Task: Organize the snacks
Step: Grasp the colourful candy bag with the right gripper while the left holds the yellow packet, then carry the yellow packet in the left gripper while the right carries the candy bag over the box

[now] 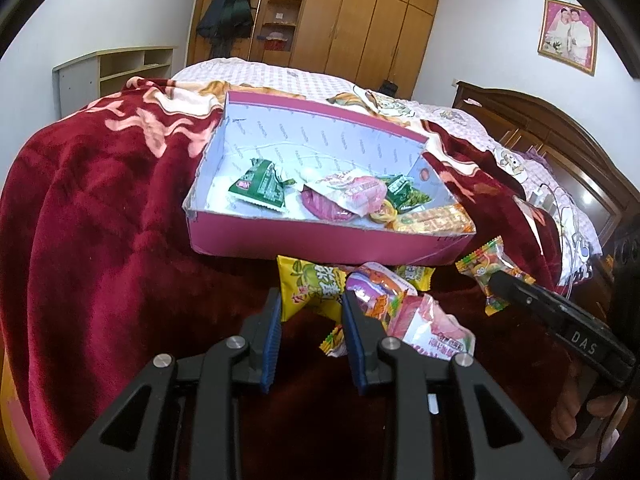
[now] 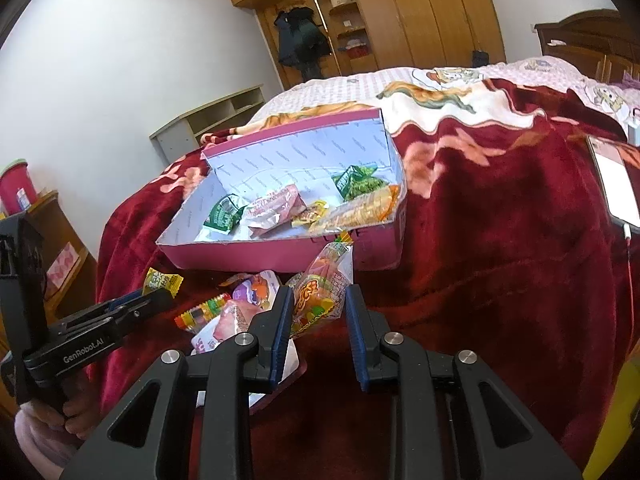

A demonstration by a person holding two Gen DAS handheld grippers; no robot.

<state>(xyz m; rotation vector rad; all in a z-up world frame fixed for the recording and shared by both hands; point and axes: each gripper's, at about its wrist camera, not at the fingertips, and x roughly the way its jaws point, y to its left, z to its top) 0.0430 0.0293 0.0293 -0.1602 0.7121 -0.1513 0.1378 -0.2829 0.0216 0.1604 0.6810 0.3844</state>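
Observation:
A pink cardboard box [image 1: 304,240] [image 2: 280,256] with a white inside lies on the red blanket and holds several snack packets, among them green ones [image 1: 260,186] [image 2: 224,214]. Loose packets lie in front of it. My left gripper [image 1: 310,304] is open, its fingers on either side of a yellow packet [image 1: 308,284], with a purple-orange packet [image 1: 376,292] by its right finger. My right gripper [image 2: 318,300] is open around a clear candy bag with orange print [image 2: 320,296]; that bag also shows in the left wrist view [image 1: 486,268]. Each gripper shows in the other's view.
The red blanket [image 1: 100,220] covers the bed and falls off at the left edge. A phone [image 2: 614,178] on a cable lies on the blanket to the right. A wooden headboard [image 1: 540,128], a wardrobe [image 1: 360,12] and a low shelf [image 2: 208,120] stand around the bed.

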